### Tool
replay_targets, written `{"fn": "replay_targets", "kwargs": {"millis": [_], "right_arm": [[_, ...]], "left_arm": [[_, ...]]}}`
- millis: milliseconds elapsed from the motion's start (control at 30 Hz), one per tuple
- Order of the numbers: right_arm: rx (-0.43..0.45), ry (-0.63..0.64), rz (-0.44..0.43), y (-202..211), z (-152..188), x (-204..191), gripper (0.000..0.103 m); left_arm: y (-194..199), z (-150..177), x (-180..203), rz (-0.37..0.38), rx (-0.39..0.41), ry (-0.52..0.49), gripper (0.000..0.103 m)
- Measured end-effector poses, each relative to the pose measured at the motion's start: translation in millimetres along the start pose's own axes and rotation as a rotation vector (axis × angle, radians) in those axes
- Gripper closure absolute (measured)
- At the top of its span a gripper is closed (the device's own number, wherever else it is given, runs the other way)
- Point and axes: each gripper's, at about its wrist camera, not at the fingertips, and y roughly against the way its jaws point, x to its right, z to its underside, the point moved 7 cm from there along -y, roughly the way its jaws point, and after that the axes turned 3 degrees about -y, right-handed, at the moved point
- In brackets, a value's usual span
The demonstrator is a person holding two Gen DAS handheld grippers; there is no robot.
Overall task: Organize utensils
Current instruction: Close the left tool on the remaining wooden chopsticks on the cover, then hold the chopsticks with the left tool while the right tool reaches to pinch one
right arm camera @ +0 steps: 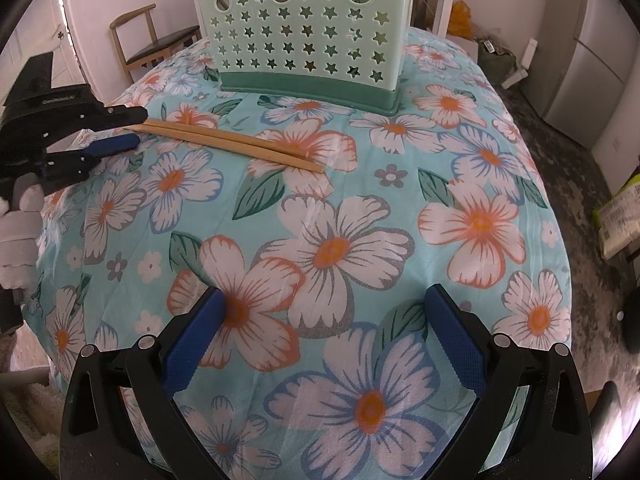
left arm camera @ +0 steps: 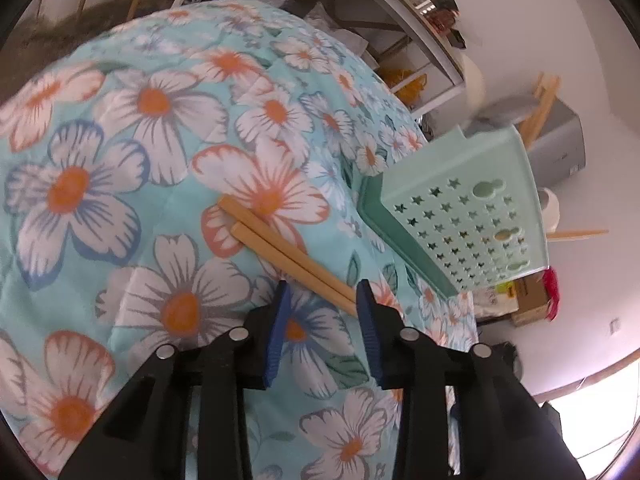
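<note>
Two wooden chopsticks (left arm camera: 280,246) lie side by side on the floral tablecloth (left arm camera: 120,160); they also show in the right wrist view (right arm camera: 228,142). My left gripper (left arm camera: 322,294) is open, its jaws either side of the chopsticks' near ends, just above the cloth; it also shows in the right wrist view (right arm camera: 136,126). A mint-green utensil basket (left arm camera: 460,208) with star-shaped holes stands beyond the chopsticks and holds other chopsticks; the right wrist view shows it too (right arm camera: 308,28). My right gripper (right arm camera: 324,300) is open and empty above the cloth, well short of the chopsticks.
A wooden chair (right arm camera: 156,42) stands behind the table at the left. A grey cabinet (right arm camera: 588,76) stands at the right. Shelving (left arm camera: 400,20) with clutter stands beyond the table. Boxes lie on the floor (left arm camera: 528,300).
</note>
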Motion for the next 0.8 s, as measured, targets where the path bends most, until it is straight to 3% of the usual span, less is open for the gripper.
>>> {"fn": "replay_targets", "kwargs": {"millis": [200, 433, 800], "right_arm": [[0.0, 0.002, 0.0, 0, -1, 0, 0.008], [0.0, 0.002, -0.001, 0, 0, 0, 0.008], [0.002, 0.001, -0.002, 0, 0, 1, 0.008]], "left_arm": [[-1, -5, -8, 0.052, 0.01, 0.072, 0.074], [-3, -9, -21, 0.066, 0.015, 0.145, 0.084], [10, 0, -23, 0.069, 0.011, 0.162, 0.087]]}}
